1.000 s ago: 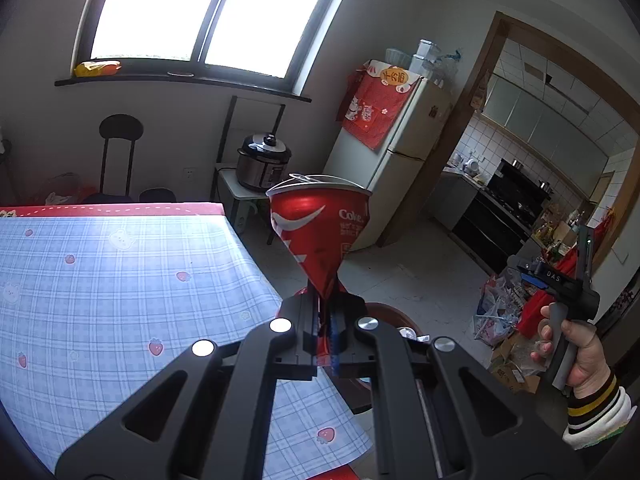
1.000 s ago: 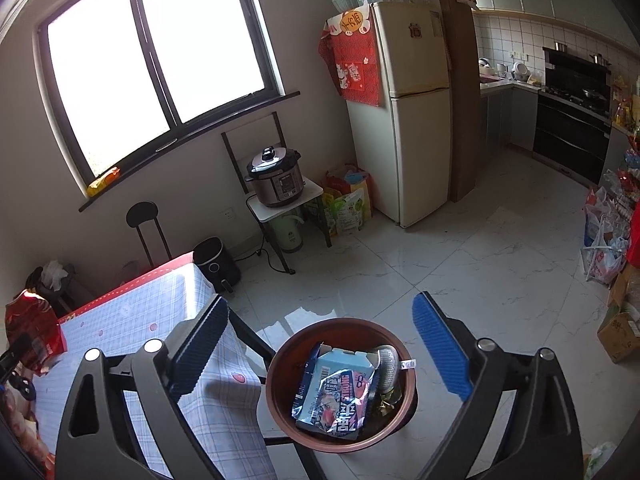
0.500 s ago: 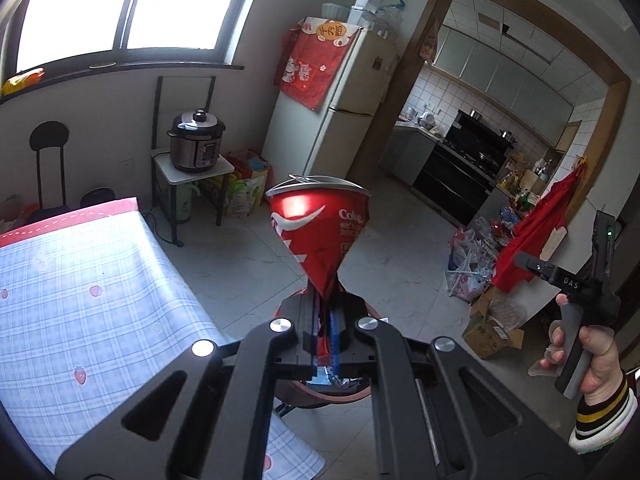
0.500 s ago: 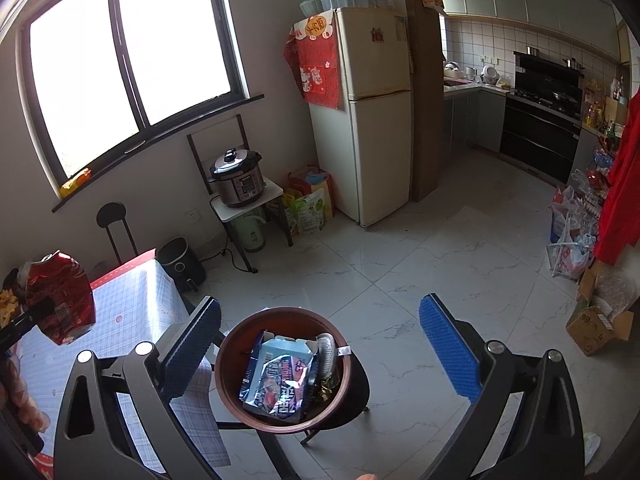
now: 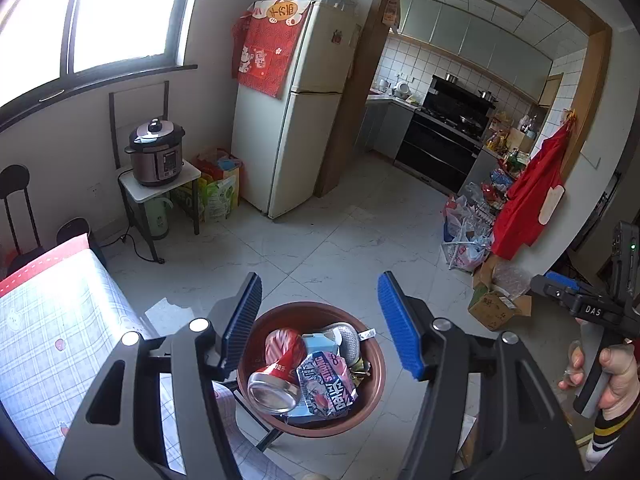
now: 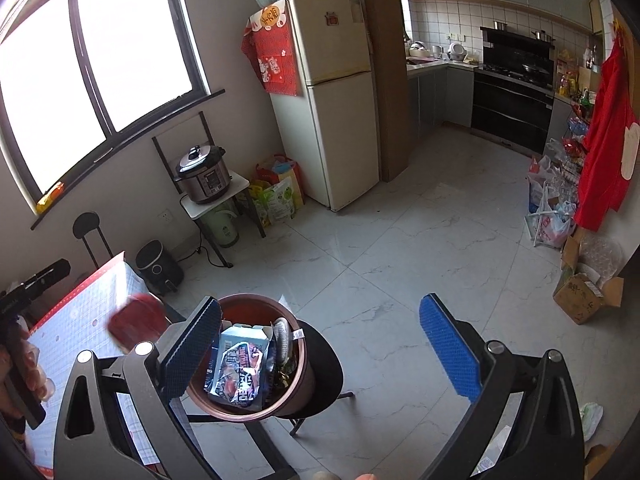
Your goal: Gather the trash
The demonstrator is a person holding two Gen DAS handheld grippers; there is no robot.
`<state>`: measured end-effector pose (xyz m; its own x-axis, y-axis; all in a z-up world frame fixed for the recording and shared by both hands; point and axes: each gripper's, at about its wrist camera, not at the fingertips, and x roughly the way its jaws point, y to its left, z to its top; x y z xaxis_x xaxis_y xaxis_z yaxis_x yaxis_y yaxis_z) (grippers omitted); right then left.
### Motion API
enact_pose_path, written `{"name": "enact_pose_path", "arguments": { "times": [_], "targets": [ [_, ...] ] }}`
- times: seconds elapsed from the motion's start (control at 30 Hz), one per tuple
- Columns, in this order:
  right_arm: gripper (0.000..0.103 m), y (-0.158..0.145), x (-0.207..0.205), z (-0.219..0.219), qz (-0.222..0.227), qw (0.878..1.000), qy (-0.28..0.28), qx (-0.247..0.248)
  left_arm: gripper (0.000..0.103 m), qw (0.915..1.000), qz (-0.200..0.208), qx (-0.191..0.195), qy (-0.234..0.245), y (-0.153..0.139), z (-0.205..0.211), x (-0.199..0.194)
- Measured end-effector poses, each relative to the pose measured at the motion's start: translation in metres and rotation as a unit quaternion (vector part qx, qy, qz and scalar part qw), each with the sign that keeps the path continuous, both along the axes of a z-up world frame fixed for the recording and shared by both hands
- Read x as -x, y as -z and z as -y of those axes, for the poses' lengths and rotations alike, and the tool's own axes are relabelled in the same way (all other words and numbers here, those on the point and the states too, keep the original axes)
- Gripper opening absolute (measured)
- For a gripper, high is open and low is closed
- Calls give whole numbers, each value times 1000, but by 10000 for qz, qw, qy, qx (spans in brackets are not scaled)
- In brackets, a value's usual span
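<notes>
A crushed red cola can point(image 5: 278, 372) lies in the brown round bin point(image 5: 374, 388), on top of a pink-and-blue snack wrapper point(image 5: 326, 380) and other trash. My left gripper point(image 5: 320, 320) is open and empty just above the bin. In the right wrist view the can point(image 6: 138, 322) shows as a red blur in the air left of the bin point(image 6: 304, 376). My right gripper point(image 6: 320, 352) is open and empty, over the bin and the floor to its right. It also shows at the right edge of the left wrist view point(image 5: 560, 292).
The bin stands on a black stool point(image 6: 326, 372) beside a table with a blue checked cloth point(image 5: 52, 344). A fridge point(image 5: 304, 108), a pressure cooker on a small stand point(image 5: 156, 156), bags and cardboard boxes point(image 5: 496, 304) line the tiled floor's edges.
My left gripper swung right from the table to above the bin, opened and let go of the red can, which now lies in the bin. The right gripper stayed open.
</notes>
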<state>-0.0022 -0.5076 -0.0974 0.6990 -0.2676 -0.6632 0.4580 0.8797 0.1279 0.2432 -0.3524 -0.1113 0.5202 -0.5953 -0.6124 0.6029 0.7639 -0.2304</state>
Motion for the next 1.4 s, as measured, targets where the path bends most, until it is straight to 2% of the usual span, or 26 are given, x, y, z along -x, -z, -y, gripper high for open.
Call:
{"name": "enact_pose_path", "arguments": {
  "times": [0.03, 0.17, 0.2, 0.4, 0.8, 1.17, 1.4],
  "targets": [
    [97, 1, 1, 1, -6, 10000, 15, -7, 63, 10000, 15, 2, 20, -2, 1, 1],
    [97, 2, 2, -6, -2, 10000, 17, -37, 77, 9999, 130, 30, -6, -8, -9, 10],
    [97, 2, 1, -9, -4, 10000, 5, -36, 82, 9999, 148, 41, -26, -10, -14, 11],
    [97, -4, -7, -39, -3, 9998, -186, 27, 97, 9995, 262, 49, -193, -22, -53, 29],
    [97, -31, -20, -134, 24, 9972, -628, 402, 97, 9947, 492, -39, -897, -46, -156, 66],
    [97, -58, -22, -215, 161, 9941, -768, 751, 97, 9838, 850, 44, -1581, -70, -258, 90],
    [97, -68, -22, -260, 348, 9920, -757, 951, 97, 9773, 1116, -97, -1798, -77, -299, 103]
  ]
}}
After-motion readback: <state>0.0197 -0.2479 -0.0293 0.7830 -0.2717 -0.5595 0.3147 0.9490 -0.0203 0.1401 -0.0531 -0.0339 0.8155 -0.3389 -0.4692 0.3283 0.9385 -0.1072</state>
